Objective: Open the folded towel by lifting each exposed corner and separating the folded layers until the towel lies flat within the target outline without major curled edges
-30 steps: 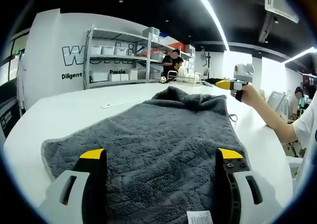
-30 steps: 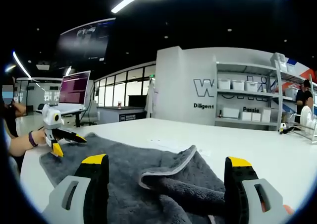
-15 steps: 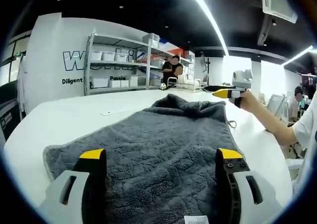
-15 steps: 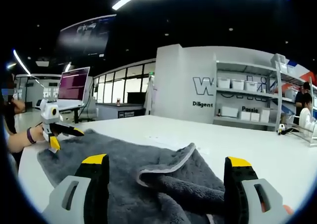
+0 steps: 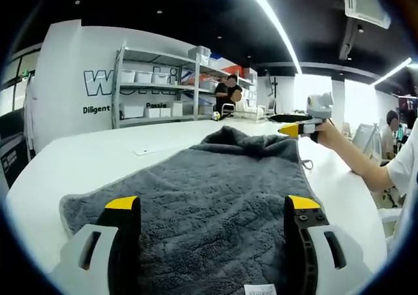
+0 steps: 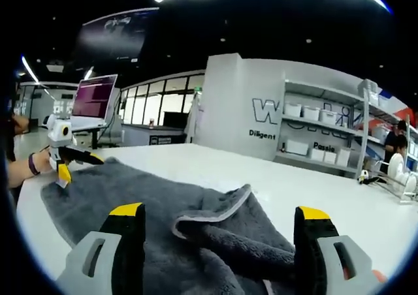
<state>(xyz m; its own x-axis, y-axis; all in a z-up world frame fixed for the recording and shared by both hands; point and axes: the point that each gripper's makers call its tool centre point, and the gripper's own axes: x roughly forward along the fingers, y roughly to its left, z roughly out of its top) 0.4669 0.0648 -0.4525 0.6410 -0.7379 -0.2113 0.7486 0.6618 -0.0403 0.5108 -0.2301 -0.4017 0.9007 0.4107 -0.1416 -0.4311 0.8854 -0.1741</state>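
Observation:
A dark grey towel (image 5: 209, 190) lies spread on the white table (image 5: 85, 158). Its far end (image 5: 245, 138) is bunched into folds. My left gripper (image 5: 213, 207) stands open low over the near end, beside a white label (image 5: 261, 288). At the far right a hand holds my right gripper (image 5: 302, 124) by the bunched end. In the right gripper view the towel (image 6: 124, 187) has a corner turned over, showing a pale hem (image 6: 219, 208). My right gripper (image 6: 219, 211) is open just above that fold. The left gripper (image 6: 68, 158) sits over the towel's far left corner.
A metal shelf rack (image 5: 157, 79) with white bins stands behind the table, also the shelf rack (image 6: 323, 135). A person (image 5: 228, 93) works near it. A lit screen (image 6: 95, 99) stands at the back left. Bare table (image 6: 307, 190) lies right of the towel.
Both views have drifted slightly with the hands. The towel keeps about the same shape, and both grippers stay open with nothing taken hold of.

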